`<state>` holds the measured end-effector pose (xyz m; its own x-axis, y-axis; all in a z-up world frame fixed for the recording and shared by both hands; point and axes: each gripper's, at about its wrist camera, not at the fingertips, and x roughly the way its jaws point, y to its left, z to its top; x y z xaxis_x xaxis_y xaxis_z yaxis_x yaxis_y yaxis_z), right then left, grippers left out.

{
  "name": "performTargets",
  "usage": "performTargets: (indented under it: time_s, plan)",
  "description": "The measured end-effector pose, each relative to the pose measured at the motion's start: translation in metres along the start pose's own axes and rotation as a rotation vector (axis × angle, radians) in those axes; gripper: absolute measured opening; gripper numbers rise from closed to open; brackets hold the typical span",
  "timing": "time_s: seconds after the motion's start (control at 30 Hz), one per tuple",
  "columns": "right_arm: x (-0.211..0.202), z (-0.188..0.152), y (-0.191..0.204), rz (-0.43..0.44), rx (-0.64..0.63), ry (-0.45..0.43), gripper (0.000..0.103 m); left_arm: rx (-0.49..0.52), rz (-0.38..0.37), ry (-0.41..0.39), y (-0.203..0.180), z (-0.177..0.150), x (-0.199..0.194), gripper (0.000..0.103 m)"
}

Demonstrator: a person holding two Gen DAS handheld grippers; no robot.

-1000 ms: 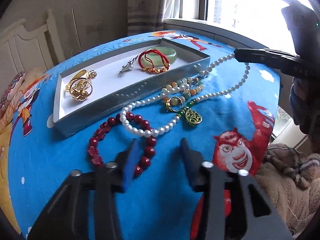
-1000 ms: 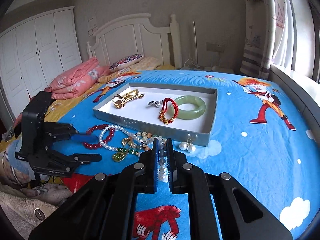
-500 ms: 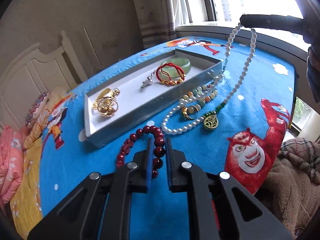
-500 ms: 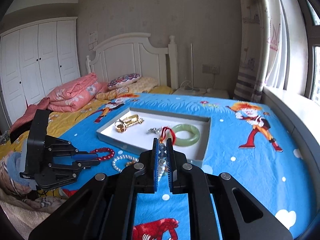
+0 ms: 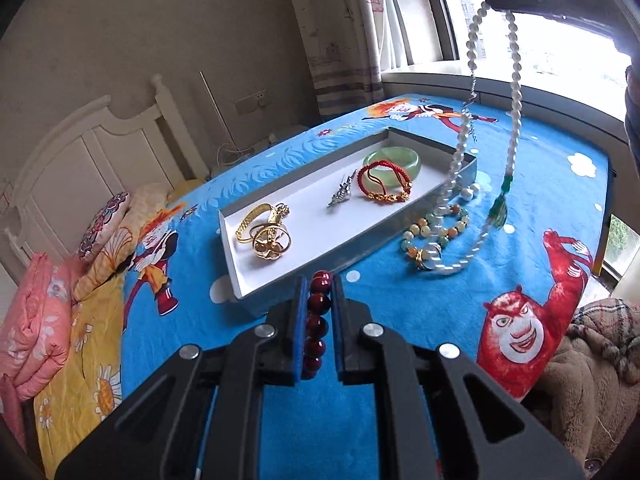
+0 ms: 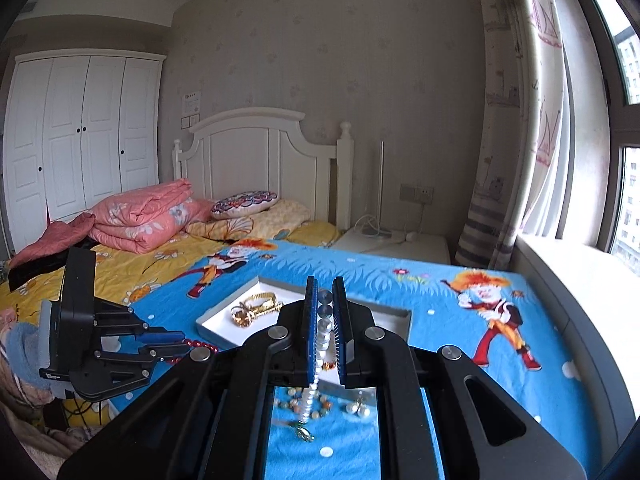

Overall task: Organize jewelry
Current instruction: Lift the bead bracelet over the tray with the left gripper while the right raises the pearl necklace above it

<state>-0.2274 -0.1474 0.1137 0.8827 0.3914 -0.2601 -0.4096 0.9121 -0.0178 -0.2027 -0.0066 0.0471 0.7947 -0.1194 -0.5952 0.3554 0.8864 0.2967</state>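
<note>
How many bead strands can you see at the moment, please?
3: a dark red bead bracelet pinched in the left claw, a pearl necklace hanging from the right claw, and a multicoloured bead bracelet on the bedspread beside the tray. More may be hidden.

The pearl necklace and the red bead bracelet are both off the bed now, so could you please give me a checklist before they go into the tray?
1. Left gripper shut on the red bead bracelet: ok.
2. Right gripper shut on the pearl necklace: ok.
3. Necklace fully off the bedspread: not ok, its lowest beads appear to rest there.
4. Necklace free of the mixed-bead bracelet: cannot tell, they overlap.
5. Bare floor in the tray: ok, between the gold pieces and the silver brooch.
6. Bracelet's hanging part clear of the tray wall: cannot tell.
</note>
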Motion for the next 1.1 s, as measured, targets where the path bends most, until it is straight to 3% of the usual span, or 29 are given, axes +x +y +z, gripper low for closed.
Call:
performTargets:
  time_s: [0.53,1.1]
  plan:
    - [0.007,0.051,0.004,-0.043,-0.100,-0.075,0.010,0.015,0.010,-0.025,0.000,0.026,0.000,0.011]
    - [0.104,0.094,0.024,-0.063,-0.167,-0.013,0.010,-0.120,-0.044,-0.060,0.027,0.071,0.043,0.011]
